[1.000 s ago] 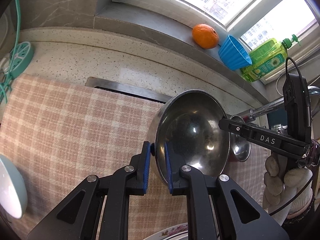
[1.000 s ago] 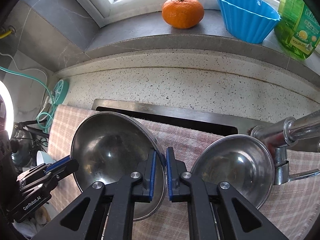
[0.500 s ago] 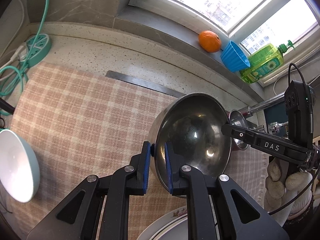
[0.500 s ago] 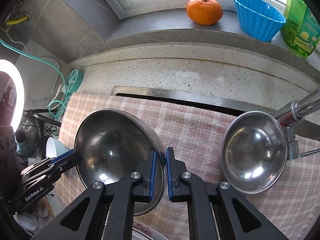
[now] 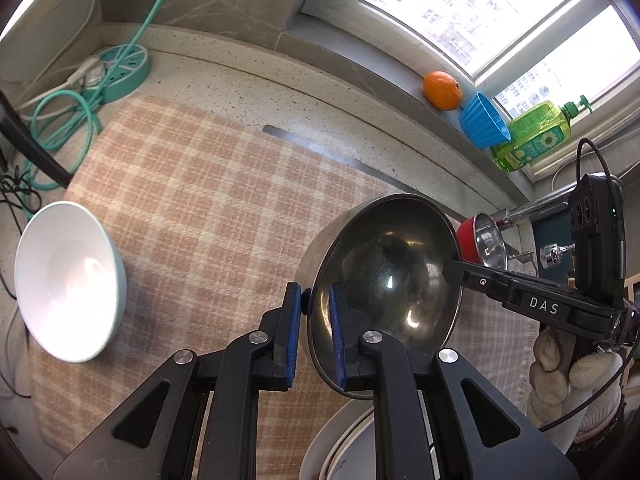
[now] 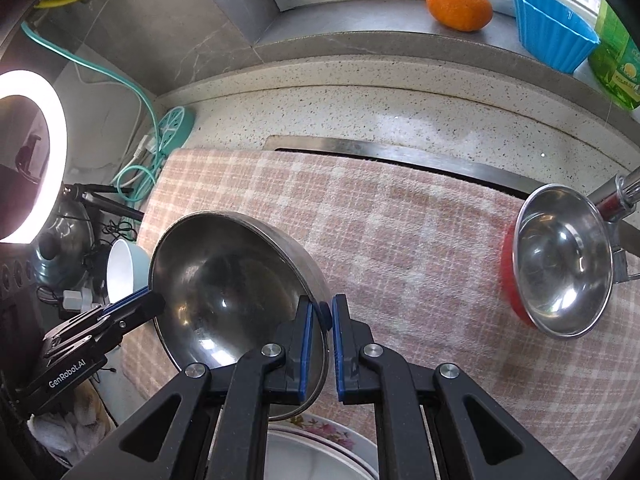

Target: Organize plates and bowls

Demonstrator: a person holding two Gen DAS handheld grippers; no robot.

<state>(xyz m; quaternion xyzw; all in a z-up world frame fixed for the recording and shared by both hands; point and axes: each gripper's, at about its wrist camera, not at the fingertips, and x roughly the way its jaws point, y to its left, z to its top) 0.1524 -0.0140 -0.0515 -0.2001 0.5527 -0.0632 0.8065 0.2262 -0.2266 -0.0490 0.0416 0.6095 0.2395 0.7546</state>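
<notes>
I am holding the large steel bowl [image 5: 384, 292] tilted on edge above the checked cloth [image 5: 200, 208], and since a second ago it is drifting back from the window side, so the white bowl [image 5: 68, 288] is now showing whole at the cloth's left edge and the flowered plate [image 6: 320, 452] is coming in beneath my grippers. The left gripper [image 5: 314, 336] is pinching the rim on one side, blue pads pressed either face of the thin metal; the right gripper [image 6: 320, 344] is doing the same on the opposite rim, its jaws nearly together on the lip. The bowl is smooth, round and polished, mirroring the light, with dull speckling inside. The cloth is looking soft and woven, pink and cream checks. Well apart, the small steel bowl with a red outside [image 6: 560, 264] is sitting tilted near the tap. On the grey stone sill, an orange [image 6: 460, 4] is resting beside a fluted blue cup [image 6: 552, 36].
</notes>
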